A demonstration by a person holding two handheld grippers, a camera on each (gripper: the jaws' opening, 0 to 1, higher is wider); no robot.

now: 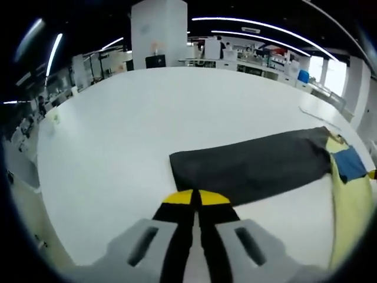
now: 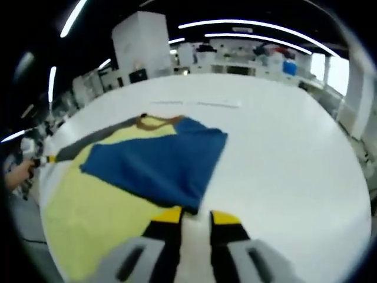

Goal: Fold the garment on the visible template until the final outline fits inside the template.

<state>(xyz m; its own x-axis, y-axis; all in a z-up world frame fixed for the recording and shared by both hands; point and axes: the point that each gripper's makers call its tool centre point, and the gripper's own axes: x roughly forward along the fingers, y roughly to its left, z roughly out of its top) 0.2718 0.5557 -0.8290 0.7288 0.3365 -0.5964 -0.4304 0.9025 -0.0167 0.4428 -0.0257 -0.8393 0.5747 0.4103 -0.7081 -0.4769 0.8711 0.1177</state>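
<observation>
While the garment [image 2: 156, 162] lies flat, both grippers hover.

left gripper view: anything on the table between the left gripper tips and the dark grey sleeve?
Nothing. In the left gripper view only bare white table separates the left gripper from the dark grey sleeve; the jaws sit together just short of its near edge.

White table [image 1: 118, 135] carrying a garment just ahead of the jaws. In the left gripper view, its dark grey part [image 1: 253, 165] lies directly beyond the tips, yellow and blue parts to the right. In the right gripper view, the blue part [image 2: 159, 156] overlies yellow [image 2: 88, 206].
</observation>
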